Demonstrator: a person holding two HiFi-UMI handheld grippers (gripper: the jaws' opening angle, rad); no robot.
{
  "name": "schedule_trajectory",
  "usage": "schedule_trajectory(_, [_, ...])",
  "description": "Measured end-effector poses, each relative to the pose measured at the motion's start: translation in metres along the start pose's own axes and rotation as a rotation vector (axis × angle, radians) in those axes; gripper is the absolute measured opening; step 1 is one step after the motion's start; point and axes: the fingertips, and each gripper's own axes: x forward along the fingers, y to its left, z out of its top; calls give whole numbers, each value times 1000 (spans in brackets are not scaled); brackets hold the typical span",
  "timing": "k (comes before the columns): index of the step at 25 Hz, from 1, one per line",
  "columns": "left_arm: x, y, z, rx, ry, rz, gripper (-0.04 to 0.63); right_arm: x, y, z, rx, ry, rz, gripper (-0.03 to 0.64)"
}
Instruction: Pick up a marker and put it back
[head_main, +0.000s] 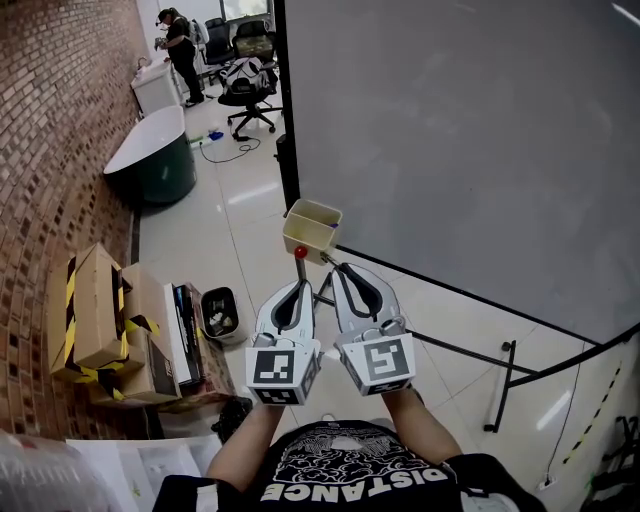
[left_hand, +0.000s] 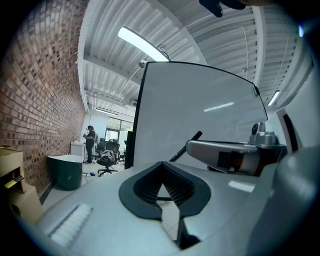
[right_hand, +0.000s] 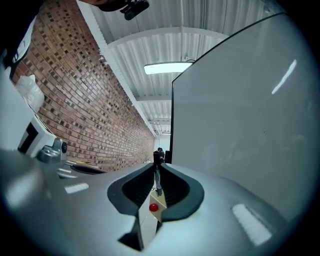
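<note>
brick wall (head_main: 60, 120) runs down the left side, pale tiled floor (head_main: 250, 230) in the middle, and a big grey whiteboard (head_main: 460, 140) on a black stand fills the right. a small beige box (head_main: 312, 228) sits at the board's lower corner, with a little red knob (head_main: 300, 253) just under it, can't tell what that is.

both tools are held side by side right in front of that box. the right gripper (right_hand: 157, 169) is clamped on a dark marker (right_hand: 157, 180). the marker is pinched between the jaw tips, pokes out past them, and is up in the air close to the box but not in it. the left gripper (head_main: 298, 283) has its jaws together at the tips with nothing in them, and it's just beside the right one.

further back there's a stack of cardboard boxes (head_main: 95, 310) against the bricks, a dark green tub (head_main: 150, 160), an office chair (head_main: 248, 85) and a person (head_main: 180, 50) standing at the far end.
</note>
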Motion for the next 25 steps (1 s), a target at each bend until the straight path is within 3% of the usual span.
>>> schedule_trajectory(25, [32, 40, -14, -13, 21, 23, 6, 80, -26, -79, -44, 156, -3, 34])
